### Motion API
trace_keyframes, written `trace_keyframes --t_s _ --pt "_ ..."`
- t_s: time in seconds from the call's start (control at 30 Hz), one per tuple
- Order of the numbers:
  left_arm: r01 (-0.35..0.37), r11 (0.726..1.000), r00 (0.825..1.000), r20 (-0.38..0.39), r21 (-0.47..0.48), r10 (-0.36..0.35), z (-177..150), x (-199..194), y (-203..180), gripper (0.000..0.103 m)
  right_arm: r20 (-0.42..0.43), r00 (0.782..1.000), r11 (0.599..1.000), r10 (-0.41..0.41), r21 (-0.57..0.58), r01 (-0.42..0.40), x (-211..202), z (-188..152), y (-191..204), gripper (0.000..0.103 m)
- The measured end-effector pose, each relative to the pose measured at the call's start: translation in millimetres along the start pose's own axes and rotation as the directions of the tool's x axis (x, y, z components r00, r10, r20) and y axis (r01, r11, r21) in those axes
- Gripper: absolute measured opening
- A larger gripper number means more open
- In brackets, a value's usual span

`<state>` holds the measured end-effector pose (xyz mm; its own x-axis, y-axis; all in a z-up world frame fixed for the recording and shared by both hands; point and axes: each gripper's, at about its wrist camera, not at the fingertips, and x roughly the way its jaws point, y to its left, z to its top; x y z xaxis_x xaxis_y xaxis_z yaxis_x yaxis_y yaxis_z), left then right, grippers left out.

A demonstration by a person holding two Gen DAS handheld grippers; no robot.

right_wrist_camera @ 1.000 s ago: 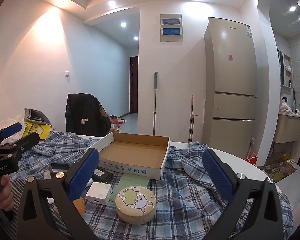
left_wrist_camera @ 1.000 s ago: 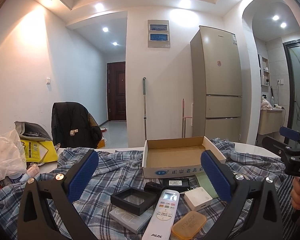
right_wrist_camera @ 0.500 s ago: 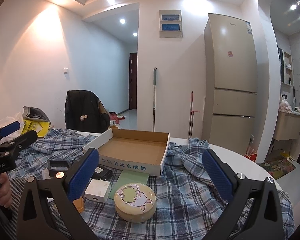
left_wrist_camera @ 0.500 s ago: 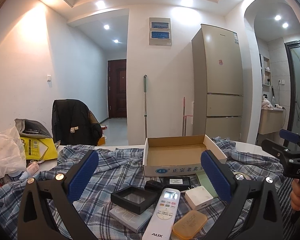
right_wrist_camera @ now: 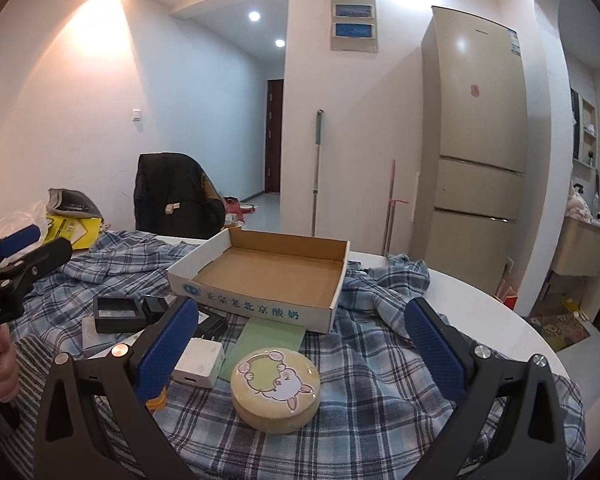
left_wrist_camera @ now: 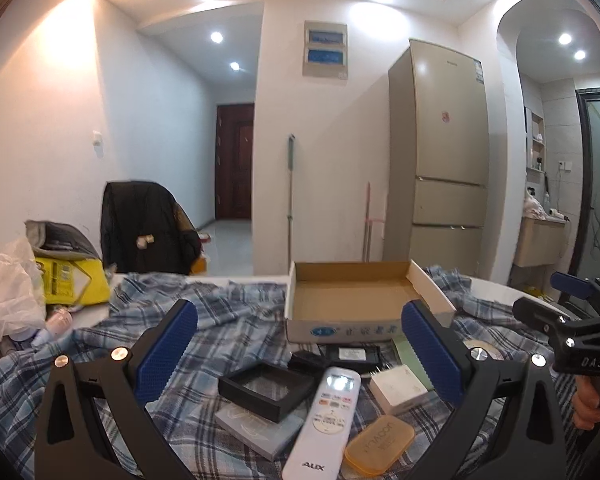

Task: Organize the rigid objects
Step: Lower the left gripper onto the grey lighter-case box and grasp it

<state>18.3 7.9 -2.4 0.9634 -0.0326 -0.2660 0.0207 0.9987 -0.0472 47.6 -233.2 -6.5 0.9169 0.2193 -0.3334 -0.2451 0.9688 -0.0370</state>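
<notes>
Clutter waiting in a loose cluster on the plaid cloth [left_wrist_camera: 228,320] over the worktop, just in front of an empty cardboard box [left_wrist_camera: 356,300], presumably the sorting bin: white remote [left_wrist_camera: 328,416], black frame [left_wrist_camera: 266,388], orange case [left_wrist_camera: 380,442], white adapter [right_wrist_camera: 199,362], round tin [right_wrist_camera: 276,388]. Left gripper [left_wrist_camera: 300,352] held low and level over the remote, jaws wide apart, holding nothing. Right gripper [right_wrist_camera: 300,354] likewise spread and empty, poised above the tin.

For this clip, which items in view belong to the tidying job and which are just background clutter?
Job items: shallow cardboard box; white AUX remote control; round yellow tin with cartoon lid; white square charger; black square frame case; orange flat case.

Lying about: yellow bag; clear plastic bag; black jacket on chair.
</notes>
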Motion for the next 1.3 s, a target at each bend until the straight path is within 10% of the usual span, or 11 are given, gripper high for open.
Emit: trace_keyframes --t_s 0.4,0.57,0.83,0.97,1.13,1.2,1.3 --pt "0.018 0.998 0.899 -0.436 -0.061 -0.042 -18 65 17 0.068 -0.121 0.991 0.997 0.060 0.044 -0.056 16 -5 -8 0.103" --pt "0.117 0.989 0.826 -0.545 -0.088 -0.146 -33 77 11 0.056 -0.134 0.989 0.997 0.069 0.051 -0.063 17 -5 -9 0.103" --pt "0.125 0.991 0.784 -0.607 -0.057 -0.134 -42 82 5 0.024 -0.133 0.989 0.997 0.068 0.044 -0.063 15 -5 -5 0.103" --pt "0.071 0.996 0.822 -0.561 -0.061 -0.093 -27 79 24 0.024 -0.143 0.988 0.997 0.067 0.053 -0.060 17 -6 -8 0.103" --pt "0.095 0.995 0.801 -0.591 -0.032 -0.096 -22 82 35 0.026 -0.140 0.988 0.997 0.068 0.045 -0.062 16 -6 -6 0.103" --pt "0.107 0.994 0.783 -0.618 0.032 -0.064 -23 85 35 0.063 -0.141 0.988 0.997 0.068 0.046 -0.062 16 -6 -6 0.103" --pt "0.152 0.988 0.781 -0.616 0.035 -0.099 -25 86 38 0.077 -0.148 0.987 0.997 0.069 0.053 -0.061 18 -6 -7 0.103"
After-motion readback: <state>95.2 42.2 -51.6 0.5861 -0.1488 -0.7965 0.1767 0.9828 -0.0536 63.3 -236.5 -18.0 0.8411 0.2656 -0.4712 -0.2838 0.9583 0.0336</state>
